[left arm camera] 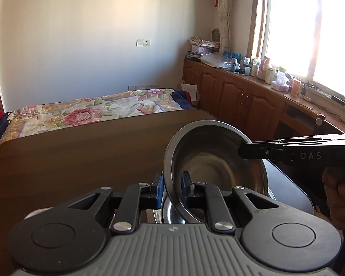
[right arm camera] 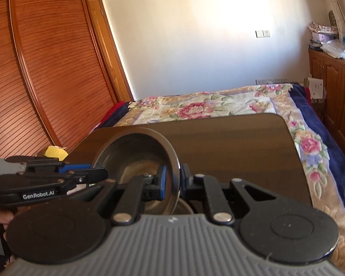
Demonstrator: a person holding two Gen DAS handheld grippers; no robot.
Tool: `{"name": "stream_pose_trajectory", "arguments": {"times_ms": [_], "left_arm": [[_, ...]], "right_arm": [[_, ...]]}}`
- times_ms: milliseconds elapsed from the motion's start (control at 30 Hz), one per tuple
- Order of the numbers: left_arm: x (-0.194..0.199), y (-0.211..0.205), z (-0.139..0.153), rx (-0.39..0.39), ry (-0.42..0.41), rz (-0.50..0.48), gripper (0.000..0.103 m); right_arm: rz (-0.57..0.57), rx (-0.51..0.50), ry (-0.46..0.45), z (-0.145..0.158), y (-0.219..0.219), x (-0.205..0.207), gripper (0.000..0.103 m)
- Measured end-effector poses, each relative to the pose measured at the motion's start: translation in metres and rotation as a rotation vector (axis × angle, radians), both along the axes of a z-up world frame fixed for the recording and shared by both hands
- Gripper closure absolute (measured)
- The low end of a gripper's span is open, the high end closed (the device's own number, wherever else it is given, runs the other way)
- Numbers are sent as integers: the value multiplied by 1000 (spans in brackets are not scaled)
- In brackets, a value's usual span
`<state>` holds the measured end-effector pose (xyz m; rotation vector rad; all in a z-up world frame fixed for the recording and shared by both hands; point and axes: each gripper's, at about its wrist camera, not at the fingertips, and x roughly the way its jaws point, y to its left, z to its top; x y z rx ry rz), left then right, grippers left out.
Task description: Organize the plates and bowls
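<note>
A steel bowl (left arm camera: 216, 161) hangs tilted above the dark wooden table (left arm camera: 80, 156), held from both sides. My left gripper (left arm camera: 172, 184) is shut on its near left rim, blue pads on either side of the wall. My right gripper (left arm camera: 242, 152) comes in from the right and is shut on the opposite rim. In the right wrist view the same bowl (right arm camera: 135, 158) shows its inside, with my right gripper (right arm camera: 174, 179) clamped on its right rim and my left gripper (right arm camera: 102, 173) on its left rim. Under it lies another steel dish (left arm camera: 170, 214), mostly hidden.
A bed with a floral blanket (left arm camera: 92, 110) stands beyond the table's far edge. Wooden cabinets (left arm camera: 241, 92) with a cluttered top run under the window on the right. A slatted wardrobe (right arm camera: 46, 69) is at the left. Something yellow (right arm camera: 55, 153) lies off the table's left corner.
</note>
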<state>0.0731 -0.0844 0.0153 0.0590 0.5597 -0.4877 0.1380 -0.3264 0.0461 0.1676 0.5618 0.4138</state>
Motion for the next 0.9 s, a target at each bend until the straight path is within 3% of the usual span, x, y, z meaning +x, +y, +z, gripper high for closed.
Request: {"name": "stream_pose_trajectory", "arguments": {"times_ms": [400,900], "left_arm": [[-3,-3,-18,16,31,-4,85],[-1,-9,-24,41,36,-3,87]], "right_arm": [[-2,24,39,-21,2,-9,88],[-22,-21,53,-34,4,-7,88]]}}
